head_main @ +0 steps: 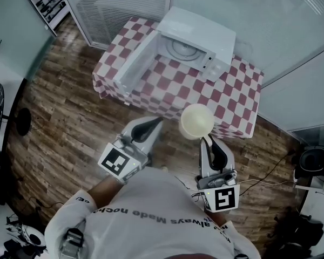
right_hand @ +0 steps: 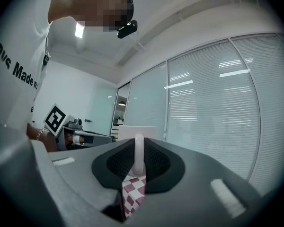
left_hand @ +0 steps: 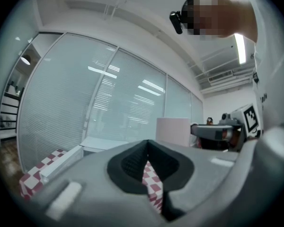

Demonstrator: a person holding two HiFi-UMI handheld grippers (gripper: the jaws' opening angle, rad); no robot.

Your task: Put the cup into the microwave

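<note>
right gripper [head_main: 207,140] jaws pinch the cup [head_main: 196,121] handle, cup just past the tips, short of the open microwave [head_main: 205,32]. left gripper [head_main: 155,123] jaws together, empty.

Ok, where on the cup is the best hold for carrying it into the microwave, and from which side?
The handle, taken from the near side, which is how the right gripper has it. The cup is upright, mouth up, and its thin vertical handle fits between the jaws, while the round body looks too wide for them. This hold also puts the cup ahead of the gripper, toward the open microwave.
</note>
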